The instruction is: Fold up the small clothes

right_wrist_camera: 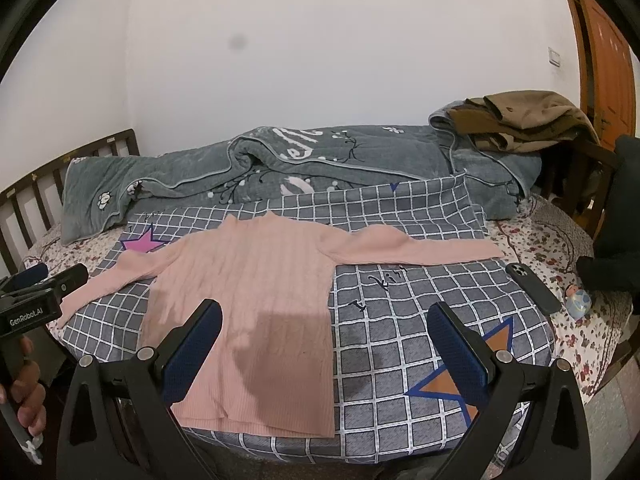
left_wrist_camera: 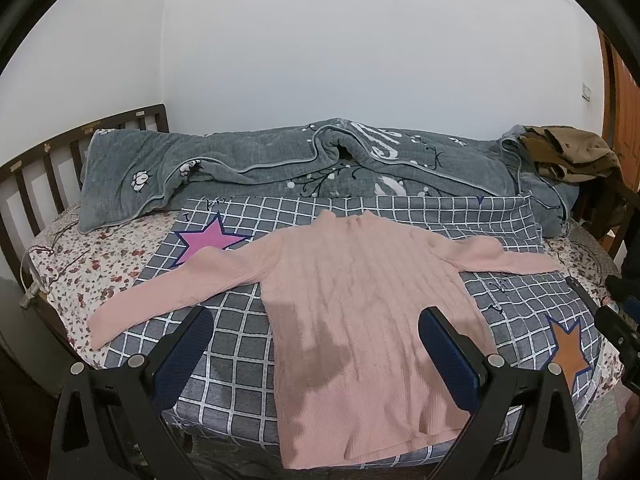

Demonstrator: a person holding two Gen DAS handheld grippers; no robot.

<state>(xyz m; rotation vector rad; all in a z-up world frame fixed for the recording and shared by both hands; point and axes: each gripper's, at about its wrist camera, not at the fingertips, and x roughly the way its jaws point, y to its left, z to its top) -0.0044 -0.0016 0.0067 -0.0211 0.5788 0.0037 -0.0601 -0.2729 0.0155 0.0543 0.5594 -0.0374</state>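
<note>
A pink ribbed sweater (left_wrist_camera: 360,300) lies flat on a grey checked cloth (left_wrist_camera: 232,320) on the bed, both sleeves spread out, hem toward me. It also shows in the right wrist view (right_wrist_camera: 256,292). My left gripper (left_wrist_camera: 316,320) is open and empty, held above the sweater's lower left part. My right gripper (right_wrist_camera: 324,320) is open and empty, above the sweater's lower right edge and the checked cloth (right_wrist_camera: 400,340). The left gripper also shows at the left edge of the right wrist view (right_wrist_camera: 44,284).
A rumpled grey quilt (left_wrist_camera: 280,168) lies along the wall. Brown clothes (right_wrist_camera: 520,120) sit on its right end. A black phone (right_wrist_camera: 532,286) and a small blue toy (right_wrist_camera: 578,304) lie at the right of the bed. A wooden headboard (left_wrist_camera: 40,168) stands at the left.
</note>
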